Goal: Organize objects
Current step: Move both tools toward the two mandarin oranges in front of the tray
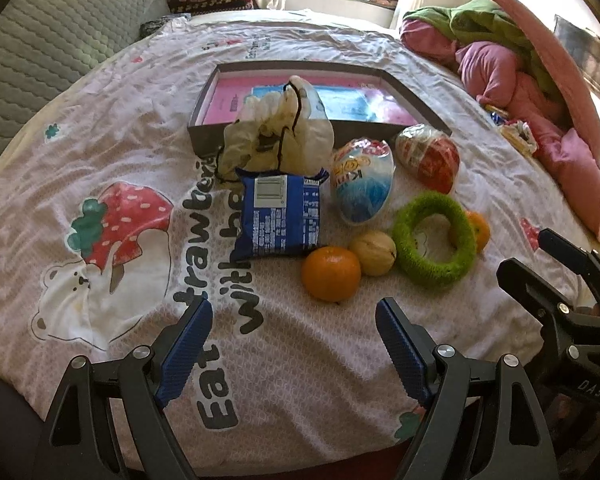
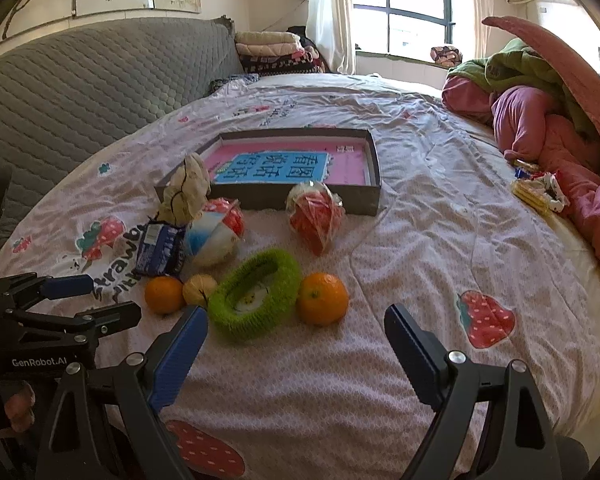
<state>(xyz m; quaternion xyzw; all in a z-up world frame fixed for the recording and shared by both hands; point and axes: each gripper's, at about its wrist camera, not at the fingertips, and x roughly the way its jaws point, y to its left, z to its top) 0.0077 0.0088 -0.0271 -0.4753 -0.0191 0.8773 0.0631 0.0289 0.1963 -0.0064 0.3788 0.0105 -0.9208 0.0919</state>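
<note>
Resting on quilted bedspread [image 1: 340,360]: fuzzy green ring [image 1: 434,238], glossy round orange [image 1: 331,273].

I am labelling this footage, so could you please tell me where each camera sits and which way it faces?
Left wrist: on the left claw, facing the orange and blue packet; right claw at the right edge.
Right wrist: on the right claw, facing the green ring; left claw at left.
Shared: the shallow box, bedspread, both open claws.
</note>
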